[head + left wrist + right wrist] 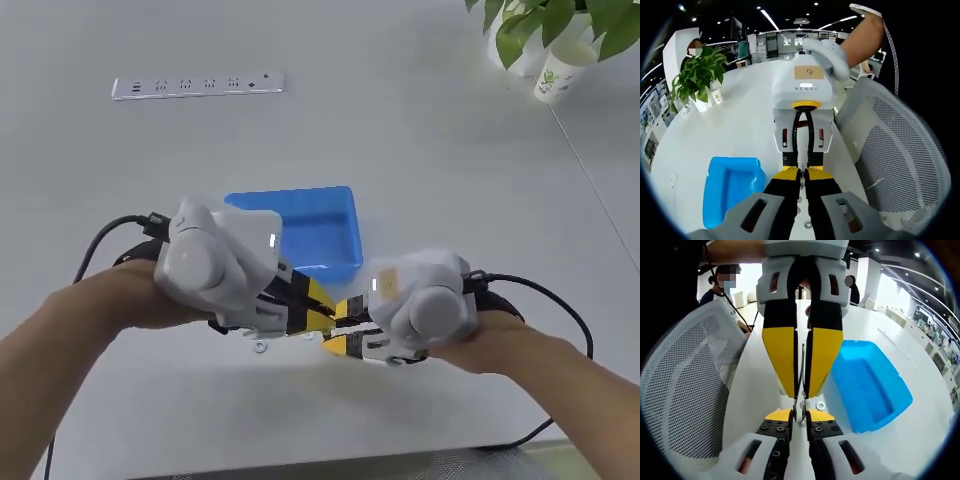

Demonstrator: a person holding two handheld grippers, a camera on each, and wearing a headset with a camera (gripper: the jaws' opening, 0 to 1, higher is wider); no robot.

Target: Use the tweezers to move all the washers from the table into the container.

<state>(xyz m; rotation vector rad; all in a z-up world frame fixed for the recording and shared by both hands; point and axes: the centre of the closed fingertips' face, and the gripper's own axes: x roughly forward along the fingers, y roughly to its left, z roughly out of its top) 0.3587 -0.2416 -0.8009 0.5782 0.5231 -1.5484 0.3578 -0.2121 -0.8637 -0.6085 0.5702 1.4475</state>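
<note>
Head view: the left gripper and right gripper are meeting tip to tip before the blue container; washers are lying on the table beneath them.

Left gripper view: its own jaws are sitting near-closed.

Right gripper view: the left gripper is clamping the tweezers; whether the right is gripping cannot be told.

Risk, as judged: the tweezers slipping if either lets go early, scattering washers.

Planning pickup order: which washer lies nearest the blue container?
The washer beside the blue container's near corner; the other washer lies well clear of it.
</note>
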